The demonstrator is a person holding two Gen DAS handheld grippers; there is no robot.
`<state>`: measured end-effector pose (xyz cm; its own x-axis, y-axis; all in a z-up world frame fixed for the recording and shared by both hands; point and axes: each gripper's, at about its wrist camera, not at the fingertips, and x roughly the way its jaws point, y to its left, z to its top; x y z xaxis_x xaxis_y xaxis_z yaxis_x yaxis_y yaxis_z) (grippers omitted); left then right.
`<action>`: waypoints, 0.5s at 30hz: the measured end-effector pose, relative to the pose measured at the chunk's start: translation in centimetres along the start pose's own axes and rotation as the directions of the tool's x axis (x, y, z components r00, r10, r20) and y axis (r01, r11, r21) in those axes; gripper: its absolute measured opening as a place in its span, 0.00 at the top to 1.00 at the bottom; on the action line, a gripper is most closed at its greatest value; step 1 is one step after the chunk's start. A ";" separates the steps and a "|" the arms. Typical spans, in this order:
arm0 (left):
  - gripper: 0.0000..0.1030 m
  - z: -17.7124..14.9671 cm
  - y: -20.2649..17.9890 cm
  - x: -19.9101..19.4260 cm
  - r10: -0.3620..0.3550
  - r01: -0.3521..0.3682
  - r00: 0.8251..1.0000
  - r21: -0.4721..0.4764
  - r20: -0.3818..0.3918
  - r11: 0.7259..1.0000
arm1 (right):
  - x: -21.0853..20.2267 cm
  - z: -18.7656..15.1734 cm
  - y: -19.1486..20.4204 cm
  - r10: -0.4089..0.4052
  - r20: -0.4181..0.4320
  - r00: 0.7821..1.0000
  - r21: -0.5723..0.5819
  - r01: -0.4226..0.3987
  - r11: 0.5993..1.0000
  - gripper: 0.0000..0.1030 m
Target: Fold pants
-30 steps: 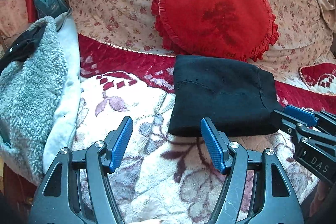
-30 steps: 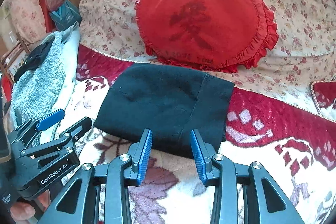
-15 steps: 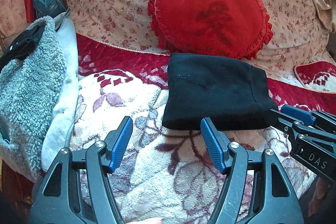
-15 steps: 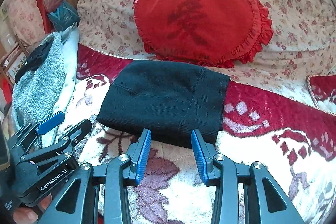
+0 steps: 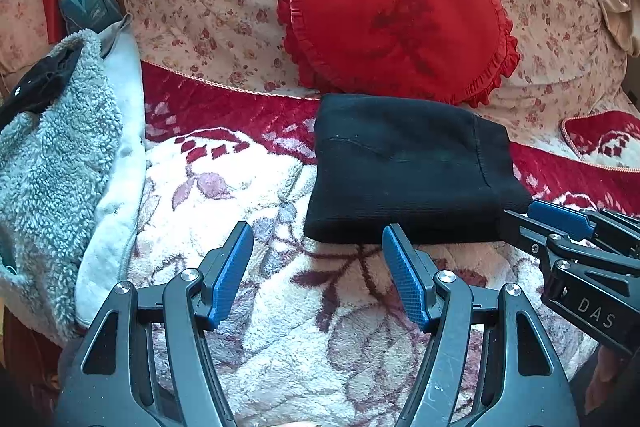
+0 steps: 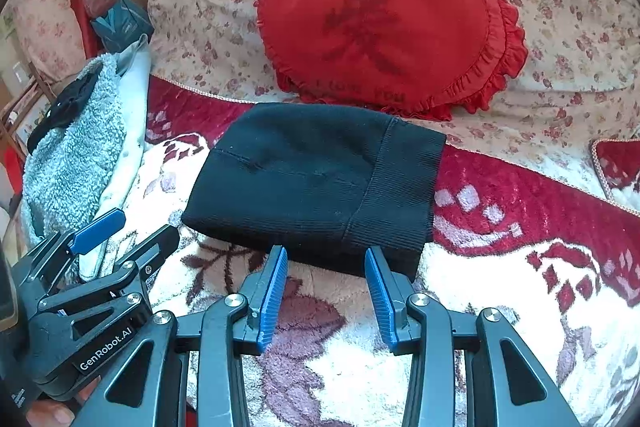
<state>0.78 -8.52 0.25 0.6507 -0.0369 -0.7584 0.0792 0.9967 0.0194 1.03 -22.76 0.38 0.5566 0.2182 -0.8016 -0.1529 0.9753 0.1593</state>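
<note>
The black pants (image 5: 404,167) lie folded into a compact rectangle on the floral blanket, also in the right wrist view (image 6: 316,183), with the ribbed waistband at the right end. My left gripper (image 5: 318,259) is open and empty, just short of the fold's near left edge. My right gripper (image 6: 326,279) is open and empty, just short of the near edge by the waistband. Each gripper shows in the other's view: the right one (image 5: 560,227) at the fold's right corner, the left one (image 6: 116,231) off its left corner.
A red heart-shaped cushion (image 5: 400,23) leans on the floral sofa back right behind the pants. A grey fleece garment over white cloth (image 5: 52,163) is heaped at the left. A red patterned cushion (image 5: 604,139) lies at the far right.
Both grippers have drawn back slightly from the folded pants; the pants sit a little farther from the fingertips. Both stay open.
</note>
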 end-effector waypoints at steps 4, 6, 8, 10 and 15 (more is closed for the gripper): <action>0.35 -0.1 -0.2 0.1 -0.003 0.003 1.000 0.004 -0.003 1.000 | 0.2 -0.1 0.1 0.004 -0.006 1.000 0.002 -0.004 1.000 0.62; 0.35 -0.1 -0.2 0.2 -0.002 0.002 1.000 0.006 -0.004 1.000 | 0.4 -0.1 0.1 0.003 -0.011 1.000 0.003 -0.003 1.000 0.62; 0.35 -0.1 -0.3 0.2 -0.003 0.003 1.000 0.006 -0.005 1.000 | 0.5 -0.2 0.0 0.005 -0.015 1.000 0.004 -0.005 1.000 0.62; 0.35 -0.1 -0.3 0.3 -0.004 0.004 1.000 0.006 -0.007 1.000 | 0.5 -0.1 -0.1 0.005 -0.015 1.000 0.005 -0.005 1.000 0.62; 0.35 -0.2 -0.2 0.6 -0.004 0.004 1.000 0.003 -0.015 1.000 | 0.7 -0.1 -0.1 0.006 -0.021 1.000 0.004 -0.006 1.000 0.62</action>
<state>1.01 -8.73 -0.27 0.6391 -0.0400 -0.7681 0.0842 0.9963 0.0182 1.34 -22.67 -0.30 0.5380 0.2237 -0.8128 -0.1533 0.9740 0.1666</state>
